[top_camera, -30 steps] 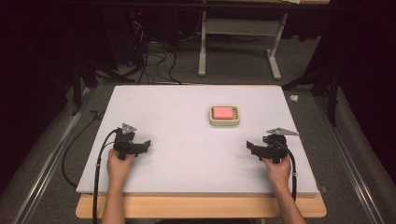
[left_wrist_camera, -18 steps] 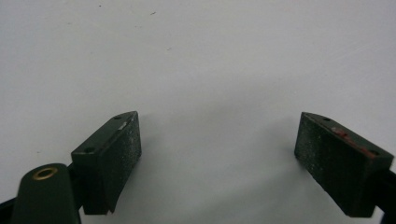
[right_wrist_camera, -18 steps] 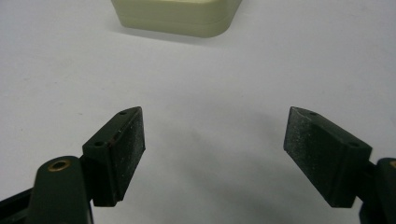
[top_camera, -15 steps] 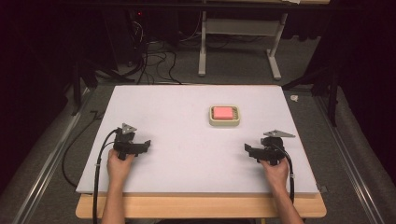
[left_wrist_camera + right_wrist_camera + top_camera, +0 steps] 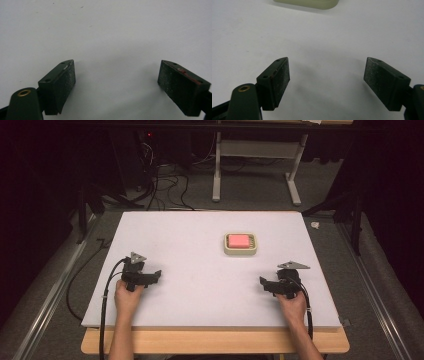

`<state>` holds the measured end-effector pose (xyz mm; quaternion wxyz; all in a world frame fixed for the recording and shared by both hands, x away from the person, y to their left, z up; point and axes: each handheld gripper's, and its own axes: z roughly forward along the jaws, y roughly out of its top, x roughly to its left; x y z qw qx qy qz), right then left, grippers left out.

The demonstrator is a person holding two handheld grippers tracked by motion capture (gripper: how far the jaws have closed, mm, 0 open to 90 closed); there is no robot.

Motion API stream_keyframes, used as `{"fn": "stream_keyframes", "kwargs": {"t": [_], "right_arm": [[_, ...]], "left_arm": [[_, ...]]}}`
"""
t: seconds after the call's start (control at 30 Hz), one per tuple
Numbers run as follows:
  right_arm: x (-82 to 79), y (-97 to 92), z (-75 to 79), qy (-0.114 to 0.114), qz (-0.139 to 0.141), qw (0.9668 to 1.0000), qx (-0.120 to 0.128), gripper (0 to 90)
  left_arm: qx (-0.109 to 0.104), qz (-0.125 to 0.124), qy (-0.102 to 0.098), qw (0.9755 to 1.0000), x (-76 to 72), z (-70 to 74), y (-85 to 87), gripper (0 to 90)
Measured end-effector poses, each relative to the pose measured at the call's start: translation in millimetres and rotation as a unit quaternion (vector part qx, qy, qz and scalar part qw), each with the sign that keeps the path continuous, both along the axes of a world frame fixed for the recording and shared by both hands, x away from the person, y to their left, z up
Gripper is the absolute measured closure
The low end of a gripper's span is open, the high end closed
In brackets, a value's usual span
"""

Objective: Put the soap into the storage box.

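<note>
Both sets of fingers released, spread wide over bare white desk (image 5: 200, 250): left gripper (image 5: 156, 274) near the left edge, right gripper (image 5: 263, 282) near the right. Cream tray (image 5: 240, 251) with pink block (image 5: 239, 240) toward the far edge, well apart from both.

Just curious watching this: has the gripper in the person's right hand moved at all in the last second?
Yes, slightly: the right gripper has crept leftward, inward from the white board's right edge.
</note>
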<state>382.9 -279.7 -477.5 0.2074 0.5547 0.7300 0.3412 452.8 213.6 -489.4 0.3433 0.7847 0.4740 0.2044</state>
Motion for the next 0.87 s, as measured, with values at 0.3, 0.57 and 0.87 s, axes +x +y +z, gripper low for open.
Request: {"fn": "stream_keyframes", "kwargs": {"t": [0.3,0.57,0.87], "right_arm": [[0.6,8.3,-4.0,0.003,0.006,0.9993,-0.036,21.1],[0.3,11.2,-5.2,0.002,0.009,0.9987,-0.049,19.6],[0.5,10.8,-5.3,0.002,0.009,0.9988,-0.048,19.6]], "left_arm": [[0.0,0.0,0.0,1.0,-0.1,0.0,0.0,15.1],[0.0,0.0,0.0,1.0,-0.1,0.0,0.0,15.1],[0.0,0.0,0.0,1.0,-0.1,0.0,-0.1,15.1]]}}
